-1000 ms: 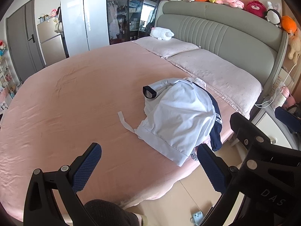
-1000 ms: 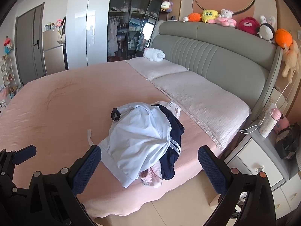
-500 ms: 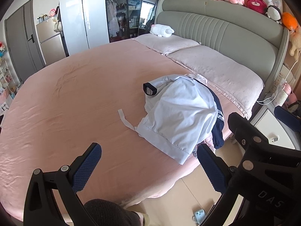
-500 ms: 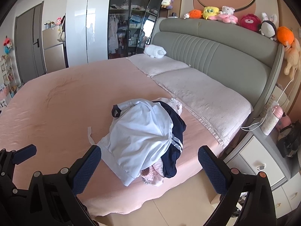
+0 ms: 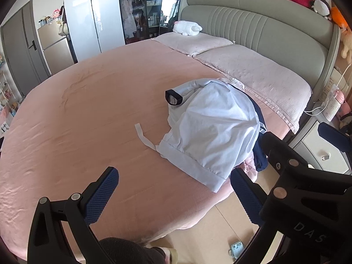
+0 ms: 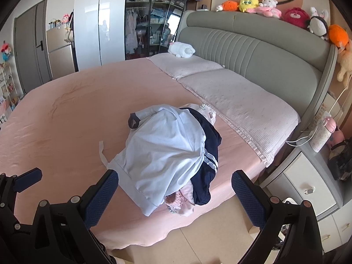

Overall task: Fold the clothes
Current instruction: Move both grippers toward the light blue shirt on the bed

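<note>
A heap of clothes lies near the front right edge of the pink bed (image 5: pixel 77 114) (image 6: pixel 66 114). On top is a pale blue garment (image 5: pixel 211 125) (image 6: pixel 165 151) with a dark-edged cuff and a loose white tie. A navy garment (image 6: pixel 209 169) (image 5: pixel 260 154) with white stripes and a pink piece (image 6: pixel 182 202) stick out beneath it. My left gripper (image 5: pixel 173 195) hovers open over the bed's front edge, short of the pile. My right gripper (image 6: pixel 175 195) is open too, its fingers framing the near end of the heap without touching it.
Two pink pillows (image 6: pixel 237 101) lie along a grey-green headboard (image 6: pixel 264 50) topped with plush toys. A white bedside cabinet (image 6: pixel 308 189) with a bottle stands right of the bed. A wardrobe and door are at the back left. Tiled floor (image 5: pixel 211 237) lies below.
Both grippers have drifted forward and slightly down toward the pile, so the clothes sit a little larger and closer. The clothes have not moved and both stay open.
</note>
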Action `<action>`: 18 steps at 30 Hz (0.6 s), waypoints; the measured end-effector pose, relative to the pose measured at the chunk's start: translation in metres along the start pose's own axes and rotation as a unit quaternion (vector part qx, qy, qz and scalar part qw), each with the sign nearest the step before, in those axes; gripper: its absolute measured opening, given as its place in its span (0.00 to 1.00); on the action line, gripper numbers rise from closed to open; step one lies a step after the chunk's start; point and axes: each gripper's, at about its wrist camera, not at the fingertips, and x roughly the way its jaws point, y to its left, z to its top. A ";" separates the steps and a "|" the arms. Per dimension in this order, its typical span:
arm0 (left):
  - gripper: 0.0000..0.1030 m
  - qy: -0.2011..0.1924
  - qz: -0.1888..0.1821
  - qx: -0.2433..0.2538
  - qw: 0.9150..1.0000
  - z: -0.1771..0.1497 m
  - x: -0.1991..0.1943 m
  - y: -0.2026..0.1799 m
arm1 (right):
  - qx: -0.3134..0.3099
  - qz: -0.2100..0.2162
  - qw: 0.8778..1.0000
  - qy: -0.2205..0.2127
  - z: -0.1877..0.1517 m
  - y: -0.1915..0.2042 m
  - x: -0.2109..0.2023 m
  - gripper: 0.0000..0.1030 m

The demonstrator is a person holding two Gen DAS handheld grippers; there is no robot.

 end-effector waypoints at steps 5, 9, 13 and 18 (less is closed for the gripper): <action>1.00 0.003 0.004 0.003 1.000 0.010 0.015 0.000 | 0.005 0.000 1.000 0.007 0.006 -0.002 0.015 1.00; 1.00 0.007 0.007 0.006 1.000 0.015 0.030 -0.001 | 0.008 -0.004 1.000 0.015 0.010 -0.005 0.029 1.00; 1.00 0.015 0.003 0.012 1.000 0.019 0.048 -0.004 | 0.014 -0.007 0.999 0.028 0.011 -0.010 0.047 1.00; 1.00 0.027 -0.007 0.020 0.999 0.023 0.076 -0.007 | 0.017 -0.016 0.999 0.044 0.012 -0.016 0.069 1.00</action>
